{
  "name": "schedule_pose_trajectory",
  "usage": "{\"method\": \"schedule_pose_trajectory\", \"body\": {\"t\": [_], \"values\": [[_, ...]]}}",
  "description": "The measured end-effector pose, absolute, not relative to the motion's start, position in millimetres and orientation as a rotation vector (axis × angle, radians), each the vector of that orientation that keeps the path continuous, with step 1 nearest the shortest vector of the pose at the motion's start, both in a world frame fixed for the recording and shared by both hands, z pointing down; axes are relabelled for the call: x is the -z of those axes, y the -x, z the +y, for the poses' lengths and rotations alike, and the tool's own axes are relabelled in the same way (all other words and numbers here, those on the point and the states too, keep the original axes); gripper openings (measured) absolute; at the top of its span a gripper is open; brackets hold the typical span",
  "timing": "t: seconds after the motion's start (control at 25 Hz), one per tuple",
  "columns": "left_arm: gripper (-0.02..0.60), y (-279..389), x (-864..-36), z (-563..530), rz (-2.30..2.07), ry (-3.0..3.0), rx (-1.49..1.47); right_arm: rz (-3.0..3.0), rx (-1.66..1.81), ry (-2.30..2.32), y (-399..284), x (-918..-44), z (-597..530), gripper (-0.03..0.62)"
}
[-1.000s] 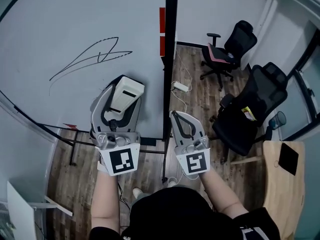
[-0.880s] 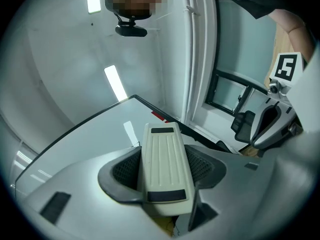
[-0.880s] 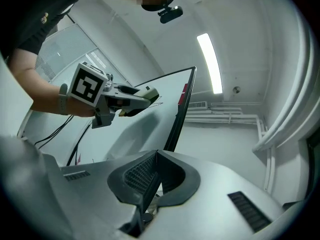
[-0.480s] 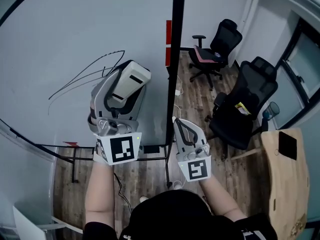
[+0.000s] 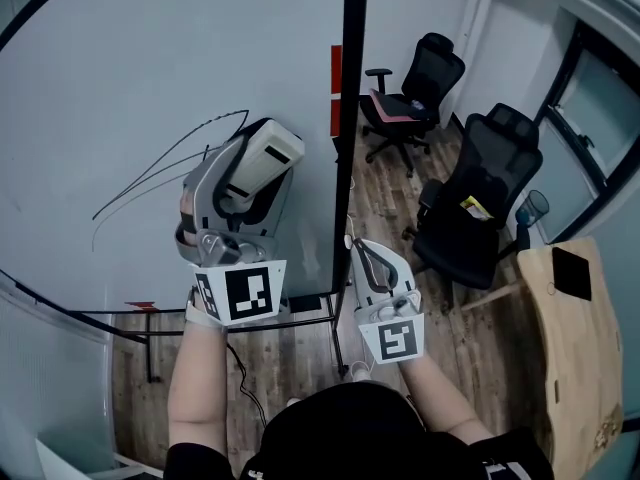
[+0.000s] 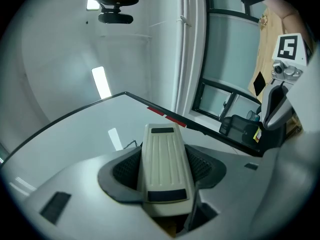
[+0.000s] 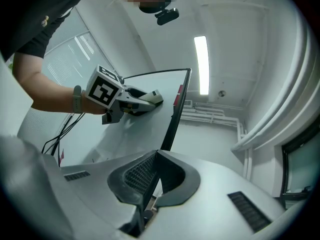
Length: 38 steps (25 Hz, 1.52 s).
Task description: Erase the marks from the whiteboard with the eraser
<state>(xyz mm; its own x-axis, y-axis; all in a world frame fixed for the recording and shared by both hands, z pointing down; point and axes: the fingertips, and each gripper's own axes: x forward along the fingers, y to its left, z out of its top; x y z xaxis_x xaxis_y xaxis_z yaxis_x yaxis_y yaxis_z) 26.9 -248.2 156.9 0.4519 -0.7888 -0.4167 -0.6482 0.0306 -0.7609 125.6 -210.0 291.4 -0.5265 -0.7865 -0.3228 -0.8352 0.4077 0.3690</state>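
Change: over the last second the left gripper (image 5: 248, 178) has climbed the whiteboard (image 5: 150, 58). The eraser (image 5: 268, 153), which sat well below the marks (image 5: 150, 173), now lies at their right end.
Left jaws: clamped on the eraser's two long sides. In the left gripper view its pale ribbed back faces me, and a bit of black line shows just beside it on the left.
Eraser: angled up and to the right, against the board or very close to it — I cannot tell whether the pad is touching.
Marks: a long thin black scribble running down and left from the eraser. It looks whole; its right tip is hidden behind the gripper, so I cannot say whether any has been wiped.
Right gripper (image 5: 362, 253): jaws together with nothing between them, held low beside the board's black frame (image 5: 347, 118). It has barely shifted.
Meaning: I judge the approach finished and the wiping hardly begun, if at all.
Next: press the pad flat, then sweep left and down along the line.
Risk: a tilted pad could skip over so thin a stroke — I would keep the pressure even.
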Motion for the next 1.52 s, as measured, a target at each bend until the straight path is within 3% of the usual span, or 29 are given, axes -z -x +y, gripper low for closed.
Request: {"method": "schedule_pose_trajectory", "body": {"t": [0.68, 1.52], "values": [[0.267, 0.2, -61.3, -243.2, 1.308, 1.583, 0.154, 2.565, -0.737, 1.459, -117.5, -297.6, -207.3, 0.029], [0.267, -72.8, -202.4, -255.3, 1.240, 1.693, 0.201, 2.688, -0.684, 1.467, -122.2, -336.0, -206.3, 0.029]]}}
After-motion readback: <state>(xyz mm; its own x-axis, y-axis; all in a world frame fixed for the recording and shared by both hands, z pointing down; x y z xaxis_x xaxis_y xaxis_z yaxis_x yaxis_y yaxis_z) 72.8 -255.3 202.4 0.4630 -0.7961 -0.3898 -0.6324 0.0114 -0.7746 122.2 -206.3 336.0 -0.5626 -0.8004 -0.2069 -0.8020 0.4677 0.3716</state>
